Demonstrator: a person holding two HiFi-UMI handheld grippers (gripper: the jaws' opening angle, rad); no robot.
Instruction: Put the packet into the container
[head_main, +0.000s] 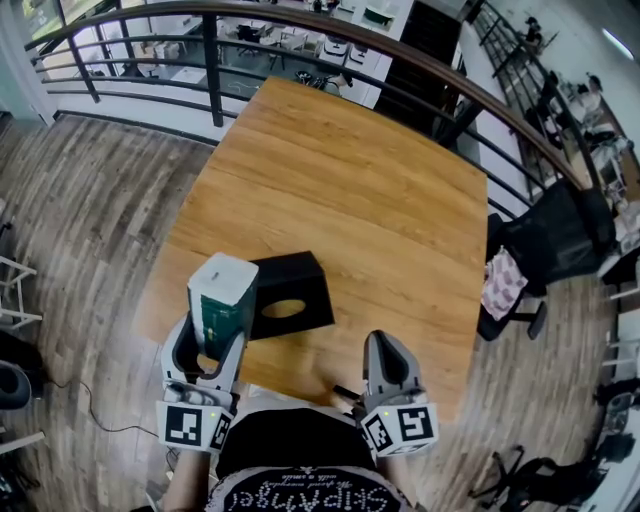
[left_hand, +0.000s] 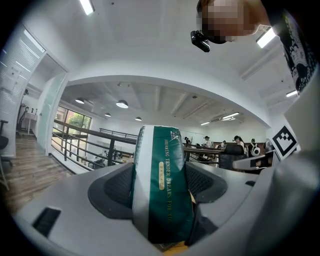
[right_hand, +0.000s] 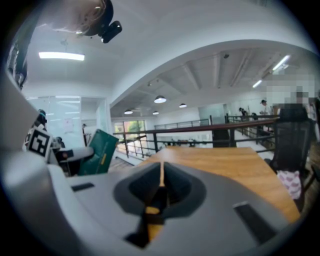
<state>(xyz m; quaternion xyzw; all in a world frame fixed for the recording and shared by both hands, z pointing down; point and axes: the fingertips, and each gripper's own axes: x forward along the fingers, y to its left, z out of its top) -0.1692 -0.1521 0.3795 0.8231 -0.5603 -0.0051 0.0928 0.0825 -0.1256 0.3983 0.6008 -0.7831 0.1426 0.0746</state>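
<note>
The left claw (head_main: 210, 352) is clamped on the green-and-white upright packet (head_main: 222, 298), which stands between its jaws and rises above them. In the head view the packet sits just beside the left edge of the black box-shaped container with an oval opening (head_main: 290, 296), which rests on the wooden desk (head_main: 350, 180). The right claw (head_main: 388, 362) is pressed together with nothing in it, over the desk's near edge.

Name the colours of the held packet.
The packet is dark green with a white stripe and gold print; best in the left gripper view.
</note>
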